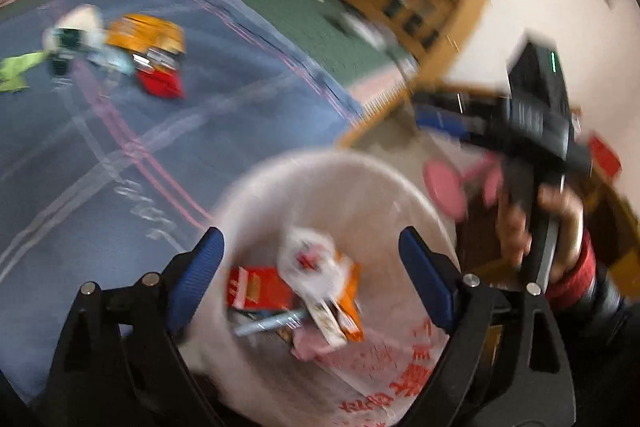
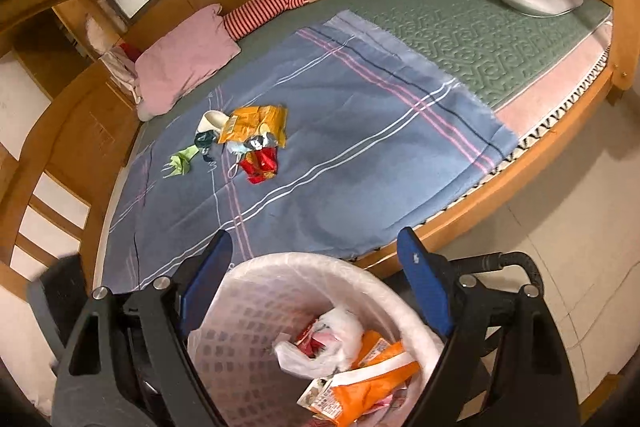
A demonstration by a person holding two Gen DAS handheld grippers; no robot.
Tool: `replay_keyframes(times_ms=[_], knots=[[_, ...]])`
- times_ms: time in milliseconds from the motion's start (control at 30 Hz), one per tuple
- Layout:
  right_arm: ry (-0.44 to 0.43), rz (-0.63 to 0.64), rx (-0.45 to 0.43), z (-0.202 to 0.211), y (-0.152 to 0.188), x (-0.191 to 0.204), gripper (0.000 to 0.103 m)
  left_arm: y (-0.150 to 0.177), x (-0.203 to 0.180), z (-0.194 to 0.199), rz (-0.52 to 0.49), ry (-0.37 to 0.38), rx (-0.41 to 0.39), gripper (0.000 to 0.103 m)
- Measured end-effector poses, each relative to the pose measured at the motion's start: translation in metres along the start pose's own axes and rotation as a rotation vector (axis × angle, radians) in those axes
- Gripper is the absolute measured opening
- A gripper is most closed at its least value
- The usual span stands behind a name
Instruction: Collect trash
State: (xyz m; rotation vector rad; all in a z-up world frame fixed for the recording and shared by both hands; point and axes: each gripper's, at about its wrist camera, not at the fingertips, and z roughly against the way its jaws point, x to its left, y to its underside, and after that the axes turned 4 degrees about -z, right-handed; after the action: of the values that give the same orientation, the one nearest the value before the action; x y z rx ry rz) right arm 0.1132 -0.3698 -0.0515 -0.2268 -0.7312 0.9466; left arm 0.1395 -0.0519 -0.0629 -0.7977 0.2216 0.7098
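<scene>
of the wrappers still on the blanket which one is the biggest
The orange-yellow wrapper, lying at the far side of the pile. It spreads wider than the red wrapper in front of it and the small green scrap off to the left.

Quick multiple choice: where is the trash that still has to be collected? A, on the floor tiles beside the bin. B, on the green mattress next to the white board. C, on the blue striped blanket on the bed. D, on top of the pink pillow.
C: the leftover wrappers lie in a small heap on the blue striped blanket, apart from the pink pillow, while other trash already sits in the lined bin.
</scene>
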Motion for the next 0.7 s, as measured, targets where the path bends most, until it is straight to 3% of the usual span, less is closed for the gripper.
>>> replay_keyframes(times_ms=[100,300,367,533,700], knots=[[-0.010,0.013,0.021,-0.015,0.004,0.010,0.083,-0.009,0.036,0.031,0.119,-0.169,-0.124,0.093],[-0.016,0.057,0.047,-0.033,0.010,0.032,0.083,-0.011,0.103,0.064,0.311,-0.586,-0.201,0.095],[-0.017,0.069,0.050,-0.036,0.011,0.039,0.083,-0.009,0.124,0.067,0.371,-0.626,-0.198,0.095],[-0.002,0.126,0.059,-0.050,0.008,0.066,0.083,0.001,0.171,0.060,0.561,-0.621,-0.101,0.096],[0.033,0.188,0.073,-0.081,-0.007,0.098,0.083,0.007,0.183,0.051,0.613,-0.688,-0.046,0.098]])
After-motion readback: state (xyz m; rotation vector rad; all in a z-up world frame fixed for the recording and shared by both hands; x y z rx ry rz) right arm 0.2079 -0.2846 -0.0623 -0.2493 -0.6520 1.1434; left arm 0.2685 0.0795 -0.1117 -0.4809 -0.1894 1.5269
